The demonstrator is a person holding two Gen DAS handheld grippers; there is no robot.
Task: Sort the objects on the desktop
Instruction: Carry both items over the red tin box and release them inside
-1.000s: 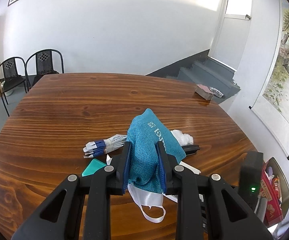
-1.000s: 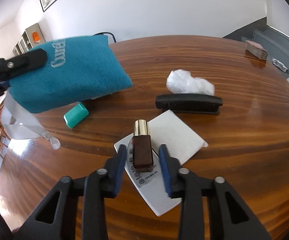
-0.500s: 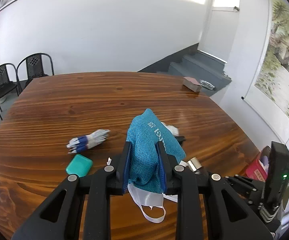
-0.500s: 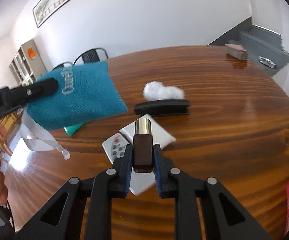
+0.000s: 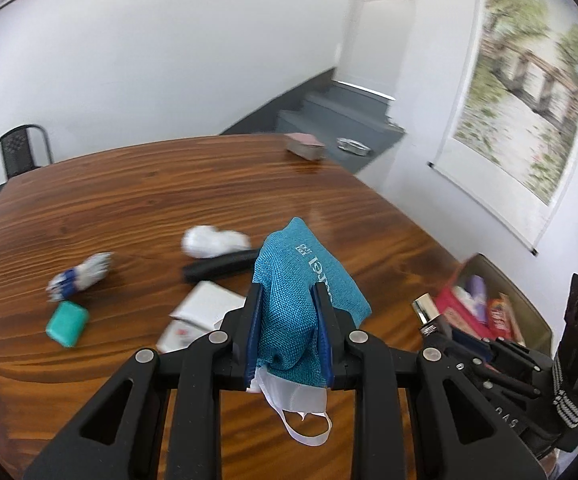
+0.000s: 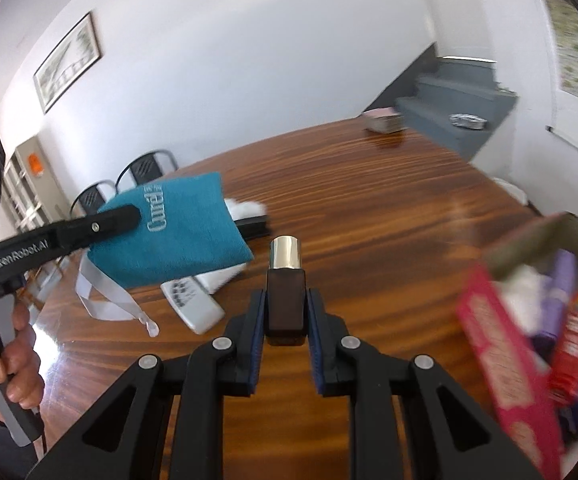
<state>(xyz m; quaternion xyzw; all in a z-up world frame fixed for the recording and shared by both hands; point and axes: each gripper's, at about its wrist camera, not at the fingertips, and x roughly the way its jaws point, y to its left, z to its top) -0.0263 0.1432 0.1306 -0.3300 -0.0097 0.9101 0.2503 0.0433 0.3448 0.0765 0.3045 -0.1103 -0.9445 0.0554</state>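
Left claw (image 5: 289, 328): squeezes the blue pouch (image 5: 305, 280).
Right claw (image 6: 287, 316): squeezes the brown bottle (image 6: 285, 300).
Only left view: green case (image 5: 67, 324) on worktop (image 5: 129, 200).
Only right view: person's hand (image 6: 7, 364).

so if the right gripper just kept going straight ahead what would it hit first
Probably nothing at first. The right gripper, shut on the bottle, points over bare table; the box sits off to its right. Angled slightly down, it would likely meet the tabletop, though depth is unclear.

Left black two-finger gripper (image 5: 289, 322) clamped on teal woven pouch (image 5: 303, 280), held aloft. Right black two-finger gripper (image 6: 287, 310) clamped on brown gold-capped bottle (image 6: 285, 292).
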